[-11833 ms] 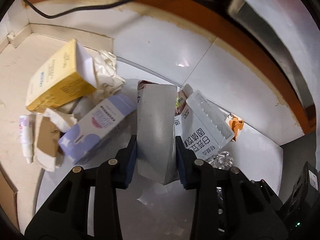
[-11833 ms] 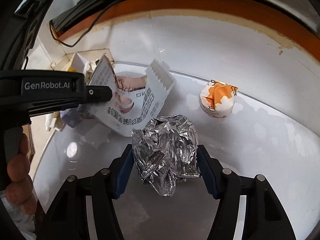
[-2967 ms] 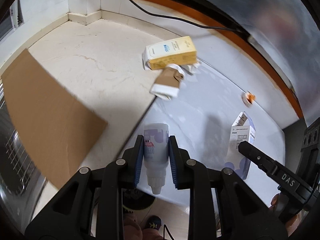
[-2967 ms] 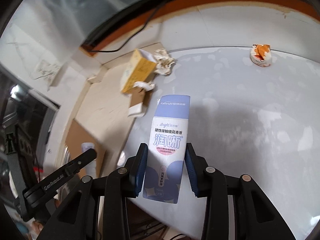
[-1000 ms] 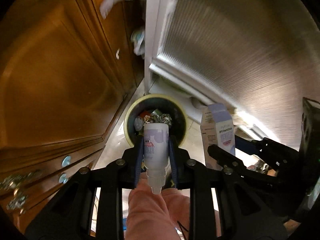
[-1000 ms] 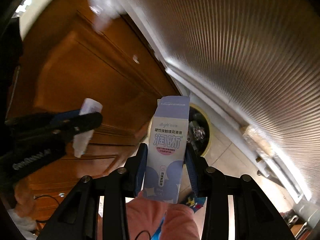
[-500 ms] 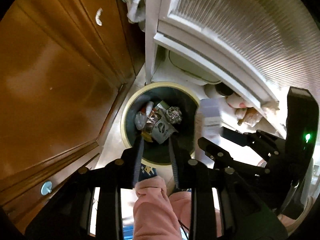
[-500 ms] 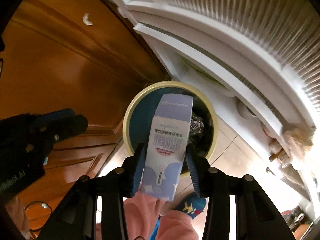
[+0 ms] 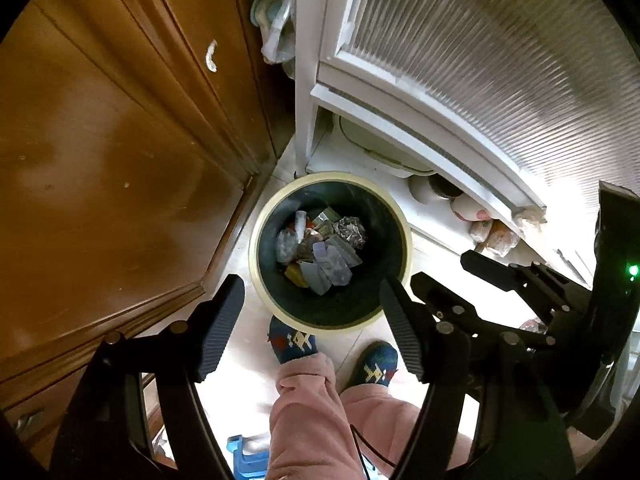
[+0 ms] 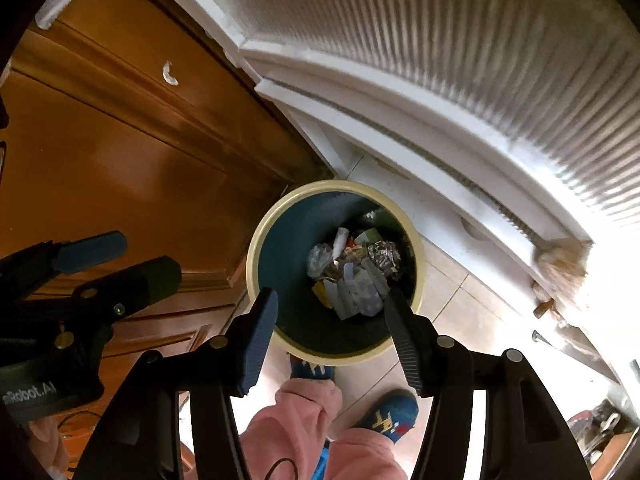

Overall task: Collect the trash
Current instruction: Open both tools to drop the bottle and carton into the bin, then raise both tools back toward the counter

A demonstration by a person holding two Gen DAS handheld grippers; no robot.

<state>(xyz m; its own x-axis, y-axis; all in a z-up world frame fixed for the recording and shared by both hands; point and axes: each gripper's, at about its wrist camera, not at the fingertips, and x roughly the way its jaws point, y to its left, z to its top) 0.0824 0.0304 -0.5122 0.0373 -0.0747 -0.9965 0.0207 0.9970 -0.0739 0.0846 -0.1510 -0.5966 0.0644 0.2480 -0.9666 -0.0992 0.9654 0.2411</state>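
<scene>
A round bin with a cream rim (image 9: 404, 220) (image 10: 256, 240) stands on the floor below both grippers. Inside lie the pale purple carton (image 9: 330, 264) (image 10: 360, 292), a small white bottle (image 9: 300, 222) (image 10: 340, 240), crumpled foil (image 9: 350, 230) (image 10: 384, 254) and other scraps. My left gripper (image 9: 312, 294) points straight down over the bin, its jaws opening with nothing between them. My right gripper (image 10: 330, 308) hangs over the bin too, jaws opening and empty. Each gripper shows in the other's view, the right one (image 9: 472, 276) and the left one (image 10: 120, 260).
Brown wooden cabinet doors (image 9: 100, 140) stand left of the bin. A white door with ribbed glass (image 9: 480, 80) rises behind it. The person's pink trouser legs (image 9: 312, 412) and patterned blue socks (image 9: 294, 340) stand on pale floor tiles just in front of the bin.
Both grippers sank toward the bin and opened wide. The small bottle left the left gripper and the purple carton left the right; both now lie in the bin.
</scene>
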